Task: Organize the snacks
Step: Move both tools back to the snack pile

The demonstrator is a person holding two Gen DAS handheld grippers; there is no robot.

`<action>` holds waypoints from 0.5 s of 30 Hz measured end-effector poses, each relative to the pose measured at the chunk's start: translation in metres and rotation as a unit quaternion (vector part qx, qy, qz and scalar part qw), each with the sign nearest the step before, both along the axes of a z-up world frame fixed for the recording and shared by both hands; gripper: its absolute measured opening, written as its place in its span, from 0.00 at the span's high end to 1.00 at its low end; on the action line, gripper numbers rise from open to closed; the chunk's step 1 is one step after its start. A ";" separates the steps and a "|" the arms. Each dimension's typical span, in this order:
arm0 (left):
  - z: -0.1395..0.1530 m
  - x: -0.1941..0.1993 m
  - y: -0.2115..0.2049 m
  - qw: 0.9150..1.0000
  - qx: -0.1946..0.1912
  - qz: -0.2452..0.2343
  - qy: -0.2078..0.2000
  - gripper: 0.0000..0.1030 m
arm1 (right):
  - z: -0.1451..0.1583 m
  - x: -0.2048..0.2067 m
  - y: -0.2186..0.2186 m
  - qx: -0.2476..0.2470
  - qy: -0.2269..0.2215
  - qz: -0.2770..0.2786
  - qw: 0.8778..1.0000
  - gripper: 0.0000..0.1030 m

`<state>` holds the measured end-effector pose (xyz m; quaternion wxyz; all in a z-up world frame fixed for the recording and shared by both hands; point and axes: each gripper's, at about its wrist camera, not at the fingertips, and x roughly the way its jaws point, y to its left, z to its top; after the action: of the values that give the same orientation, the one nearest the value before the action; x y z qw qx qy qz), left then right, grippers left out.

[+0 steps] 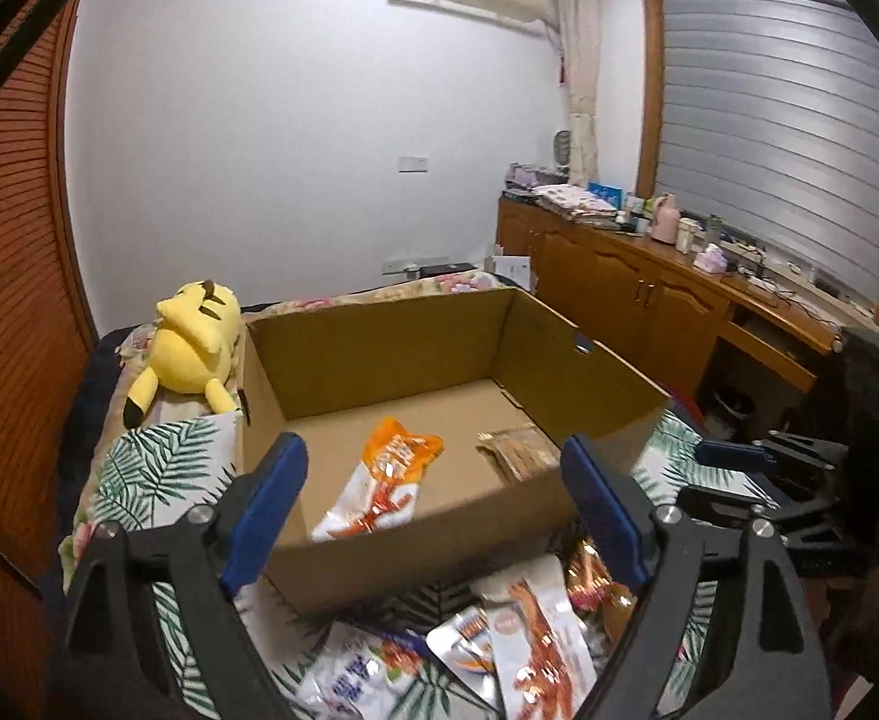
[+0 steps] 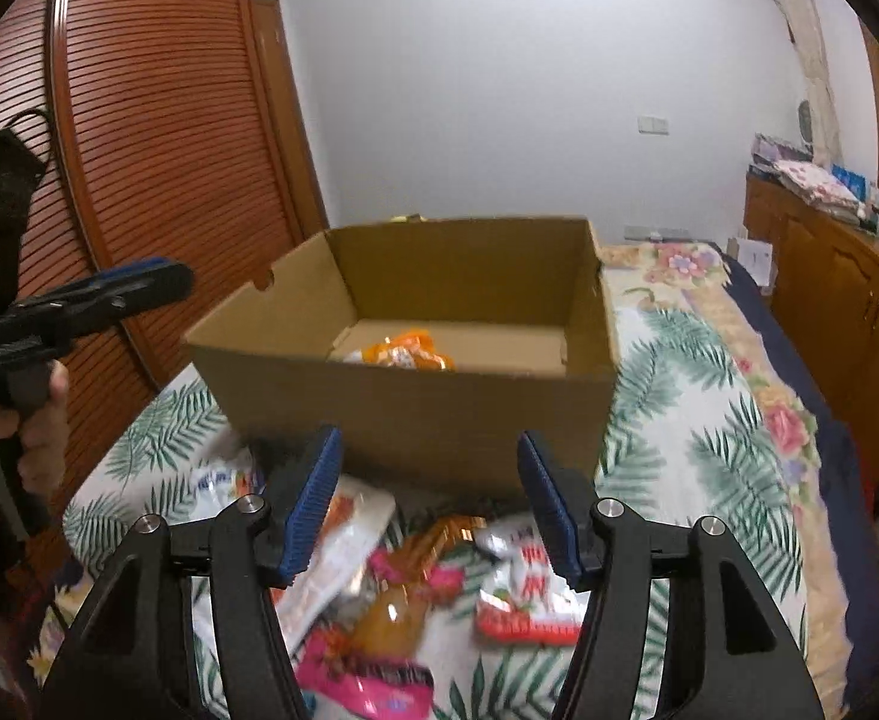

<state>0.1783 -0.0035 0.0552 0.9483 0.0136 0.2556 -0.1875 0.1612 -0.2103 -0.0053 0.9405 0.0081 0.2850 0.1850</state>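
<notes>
The bed (image 2: 709,432) fills the floor of this one, leaf-print cover spread wide, and square in the middle sits the open cardboard box (image 1: 415,546), its near wall facing both grippers. Inside it: an orange-and-white packet (image 1: 379,480) lying flat, and a small brown packet (image 1: 520,450) tucked near the right wall. So sorting looks under way, two in, plenty to go. The loose snack pile (image 2: 415,594) lies on the cover just in front of the box, packets overlapping. Left gripper (image 1: 433,516) hangs over the near wall, fingers wide apart, nothing between them. Right gripper (image 2: 430,510) hovers above the pile, fingers apart and empty too. By my reading the next call is a pick: drop onto one packet, pinch an edge that sticks clear of its neighbours, then lift high enough to clear that near wall. Room inside the box is generous, especially toward the back. A yellow plush toy (image 1: 190,348) rests beside the box's left wall, out of the way.
</notes>
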 end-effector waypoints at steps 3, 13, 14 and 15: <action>-0.006 -0.015 0.000 1.000 -0.006 -0.009 -0.003 0.15 | -0.016 -0.005 -0.011 -0.008 0.008 -0.011 1.000 0.37; -0.056 -0.042 -0.007 1.000 -0.008 -0.005 0.015 0.16 | -0.060 0.006 -0.036 -0.027 0.047 -0.026 0.998 0.36; -0.063 -0.043 -0.009 1.000 -0.003 -0.004 0.017 0.16 | -0.064 0.009 -0.037 -0.027 0.053 -0.024 0.998 0.36; -0.069 -0.044 -0.011 1.000 0.001 -0.004 0.020 0.16 | -0.068 0.011 -0.039 -0.029 0.057 -0.024 0.998 0.36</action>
<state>0.1345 -0.0147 -0.0136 0.9422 0.0121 0.2749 -0.1909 0.1722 -0.2489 -0.0730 0.9268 -0.0017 0.3430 0.1528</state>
